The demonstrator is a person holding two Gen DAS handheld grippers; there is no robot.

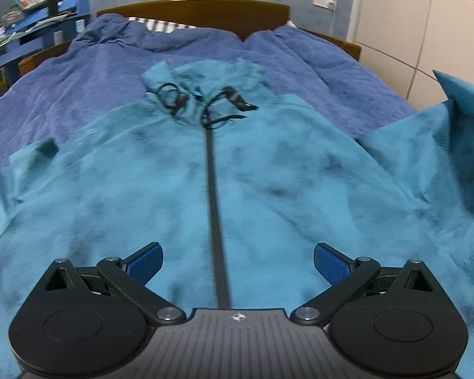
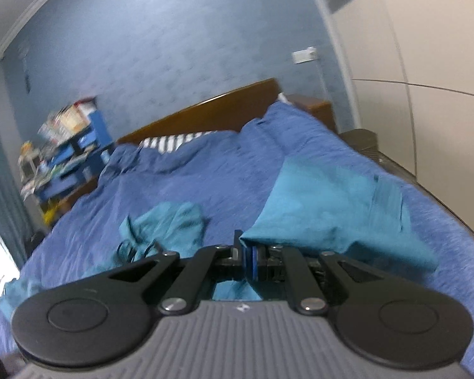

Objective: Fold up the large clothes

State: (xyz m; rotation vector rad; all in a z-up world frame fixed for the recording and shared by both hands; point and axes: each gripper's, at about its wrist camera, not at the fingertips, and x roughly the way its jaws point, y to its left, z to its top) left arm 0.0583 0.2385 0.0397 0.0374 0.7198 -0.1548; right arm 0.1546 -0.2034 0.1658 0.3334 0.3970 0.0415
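A teal zip-up hooded jacket [image 1: 268,170] lies face up on the bed, its dark zipper [image 1: 213,195] running up the middle to the hood and black drawstrings [image 1: 205,107]. My left gripper [image 1: 238,263] hovers open just above the jacket's lower front, blue pads [image 1: 147,263] wide apart and straddling the zipper. My right gripper [image 2: 251,263] is shut on a lifted fold of the jacket's right sleeve [image 2: 325,214], which rises from the pads. That raised sleeve [image 1: 458,132] shows at the right edge of the left wrist view. The hood [image 2: 167,221] lies crumpled to the left.
A blue duvet [image 1: 79,82] covers the bed under the jacket, with a wooden headboard [image 1: 199,12] and striped pillow [image 1: 164,25] behind. A cluttered blue shelf [image 1: 31,19] stands to the left. A pale wardrobe [image 1: 410,31] lines the right side.
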